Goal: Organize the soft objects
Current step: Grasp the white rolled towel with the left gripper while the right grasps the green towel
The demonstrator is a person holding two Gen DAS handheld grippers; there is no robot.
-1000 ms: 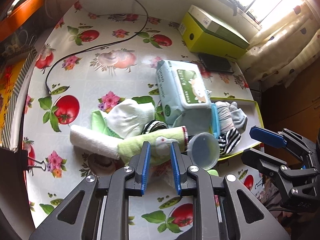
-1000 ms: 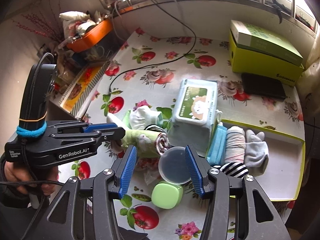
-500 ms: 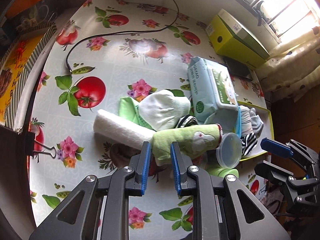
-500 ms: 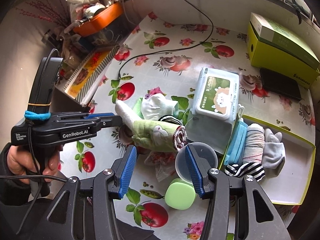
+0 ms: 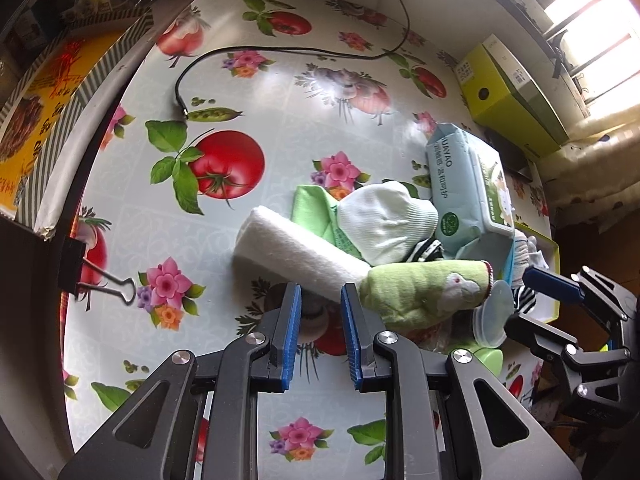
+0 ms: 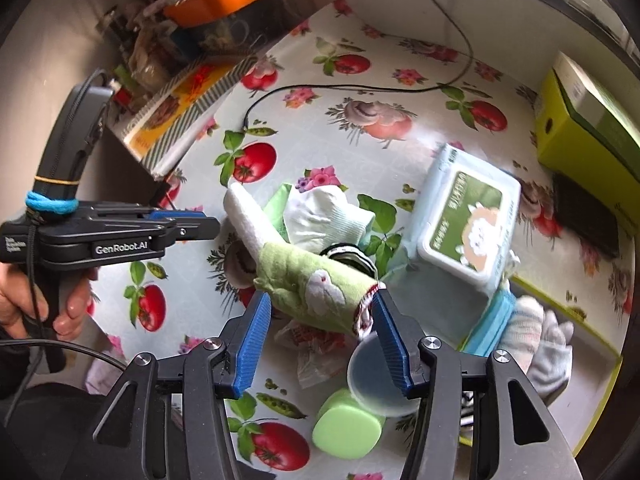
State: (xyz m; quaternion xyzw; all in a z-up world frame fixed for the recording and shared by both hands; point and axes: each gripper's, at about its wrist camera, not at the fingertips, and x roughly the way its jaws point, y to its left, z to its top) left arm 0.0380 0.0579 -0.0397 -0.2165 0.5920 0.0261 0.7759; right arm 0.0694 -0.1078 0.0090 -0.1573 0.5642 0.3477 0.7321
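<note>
Left wrist view: my left gripper [image 5: 320, 304] hangs over the flowered tablecloth [image 5: 224, 240], its blue pads a narrow gap apart and holding nothing, the tips just short of the pile of soft things. A white roll [image 5: 296, 256] lies slanted ahead of the tips, its far end tucked under a green towel [image 5: 424, 292] with a rabbit patch. Behind them sit a white sock [image 5: 384, 224] on a green cloth [image 5: 316, 208], and a striped sock [image 5: 430, 246] peeks out beside a wipes pack [image 5: 468, 188]. My right gripper [image 5: 536, 304] shows at the right edge with its fingers spread. A black cable [image 5: 280, 50] crosses the far cloth. Right wrist view: my right gripper [image 6: 320, 320] has its pads wide apart on either side of the green towel [image 6: 316, 288], the right pad close to the towel's rolled end; I cannot tell whether either pad touches. The white roll [image 6: 248, 220] pokes out beyond the towel toward my left gripper [image 6: 196, 224], whose pads I cannot judge from this side. A clear lid [image 6: 372, 384] and a green sponge [image 6: 344, 428] lie below the towel. To the right, a yellow tray [image 6: 600, 384] holds folded socks [image 6: 536, 336] beside a blue cloth [image 6: 490, 324].
</note>
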